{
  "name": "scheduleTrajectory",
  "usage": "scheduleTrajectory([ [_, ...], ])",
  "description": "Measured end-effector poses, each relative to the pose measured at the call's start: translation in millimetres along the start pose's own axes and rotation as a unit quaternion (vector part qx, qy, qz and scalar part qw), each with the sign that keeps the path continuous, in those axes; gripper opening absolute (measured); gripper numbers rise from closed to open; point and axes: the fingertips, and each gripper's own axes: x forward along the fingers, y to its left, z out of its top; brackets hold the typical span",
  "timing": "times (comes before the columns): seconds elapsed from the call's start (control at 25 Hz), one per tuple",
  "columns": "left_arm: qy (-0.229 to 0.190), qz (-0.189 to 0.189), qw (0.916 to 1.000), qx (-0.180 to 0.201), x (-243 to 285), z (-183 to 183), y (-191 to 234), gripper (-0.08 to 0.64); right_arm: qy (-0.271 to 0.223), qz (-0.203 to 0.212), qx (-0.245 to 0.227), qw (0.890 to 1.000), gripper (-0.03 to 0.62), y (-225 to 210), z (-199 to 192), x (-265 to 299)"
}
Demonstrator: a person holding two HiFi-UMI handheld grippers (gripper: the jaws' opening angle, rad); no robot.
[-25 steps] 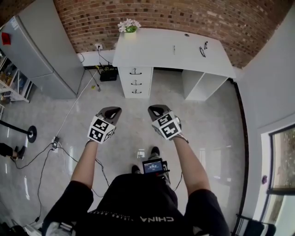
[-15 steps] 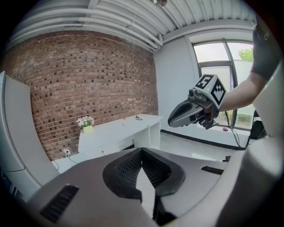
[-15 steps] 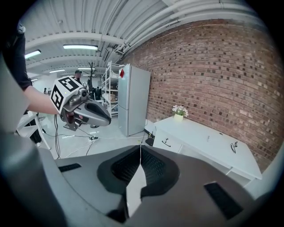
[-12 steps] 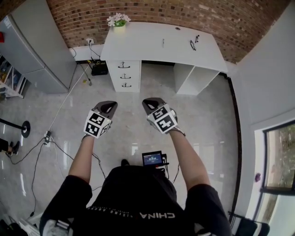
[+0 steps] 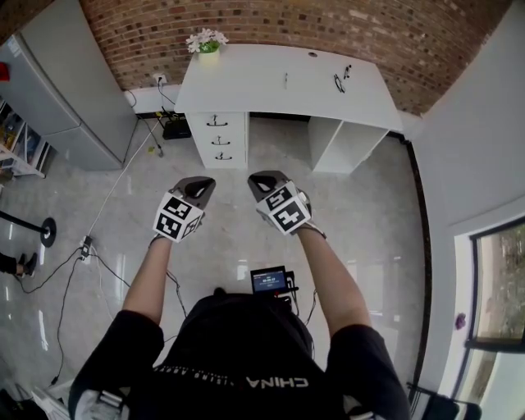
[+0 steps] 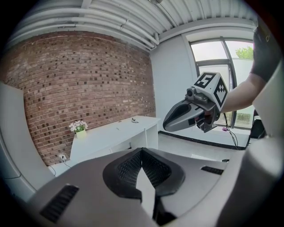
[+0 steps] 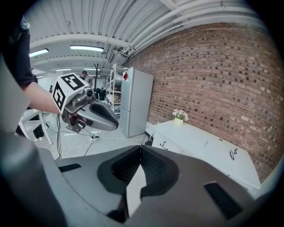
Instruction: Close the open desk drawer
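Both claws are closed with nothing held. The left gripper (image 6: 142, 150) has its two dark ribbed jaws meeting at the tips, with nothing between them, and the right gripper (image 7: 141, 149) looks the same in its own view. In the head view they are side by side in the middle of the frame, a little apart, each at the end of a bare forearm, and they point to the upper part of the frame. Neither one touches anything.

The white desk (image 5: 279, 82) stands against the brick wall (image 5: 271, 20) at the top centre of the head view, well apart from both grippers. The drawer unit (image 5: 218, 139) is under the left end of the desk and has three drawers with dark handles, one above the other. From this far the three fronts look to be in one line, and I cannot tell which one is open. A small pot of flowers (image 5: 207, 41) sits on the upper left corner of the desk top. A tall grey cabinet (image 5: 57, 82) fills the upper left of the frame. Cables (image 5: 98, 246) lie on the shiny floor (image 5: 238, 234) at the left.
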Motion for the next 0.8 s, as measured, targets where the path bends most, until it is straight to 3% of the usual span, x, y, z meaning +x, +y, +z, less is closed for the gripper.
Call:
scheduleTrajectory([
  [0.28, 0.000, 0.011, 0.9999, 0.006, 2, 6, 2, 0.012, -0.005, 0.000, -0.001, 1.000, 0.016, 2, 4, -2],
  [0.48, -0.016, -0.003, 0.9998, -0.010, -3, 13, -2, 0.012, -0.006, -0.004, 0.001, 1.000, 0.016, 3, 6, -6],
  [0.8, -0.007, -0.012, 0.9999, 0.004, -7, 15, -16, 0.012, -0.003, -0.004, 0.000, 1.000, 0.016, 7, 4, -20],
])
